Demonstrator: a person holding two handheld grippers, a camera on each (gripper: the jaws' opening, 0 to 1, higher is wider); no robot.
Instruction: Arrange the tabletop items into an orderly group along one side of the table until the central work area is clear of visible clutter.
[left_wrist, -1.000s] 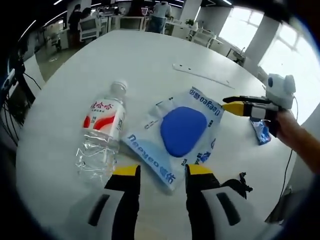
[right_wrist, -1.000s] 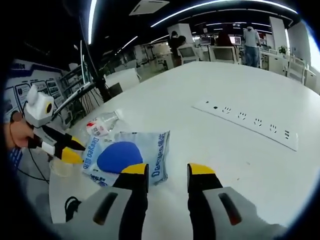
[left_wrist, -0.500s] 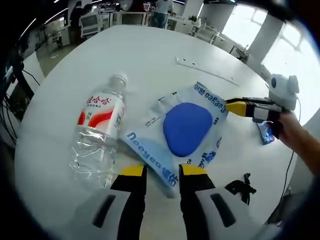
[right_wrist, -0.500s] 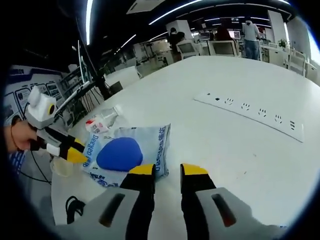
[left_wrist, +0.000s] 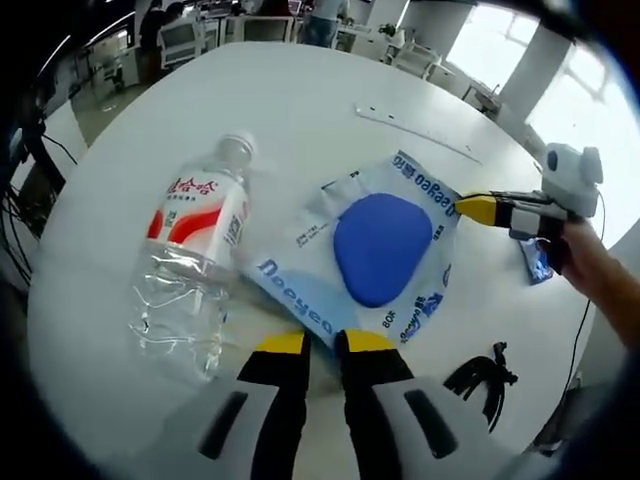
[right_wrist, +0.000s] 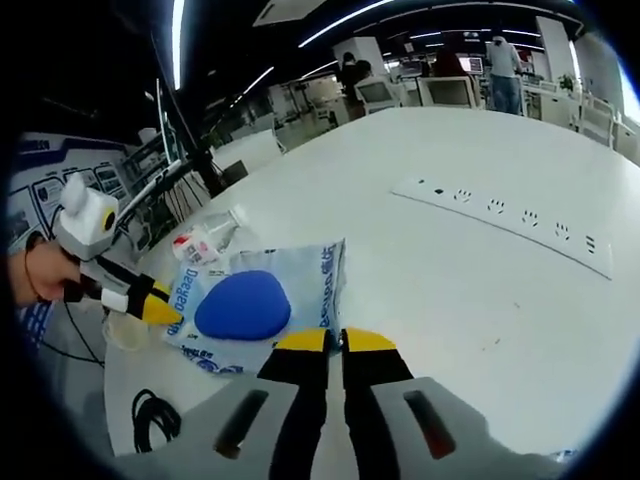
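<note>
Both tongs (left_wrist: 318, 343) (right_wrist: 333, 341) — grey bodies, black jaws, yellow tips.

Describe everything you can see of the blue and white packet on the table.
The packet is a soft, flat, pale blue and white plastic pouch with blue lettering along its edges and a large rounded dark blue patch in the middle. It lies flat on the white table, beside a clear water bottle lying on its side. The left gripper is closed on its near edge, and the right gripper on the opposite edge.
</note>
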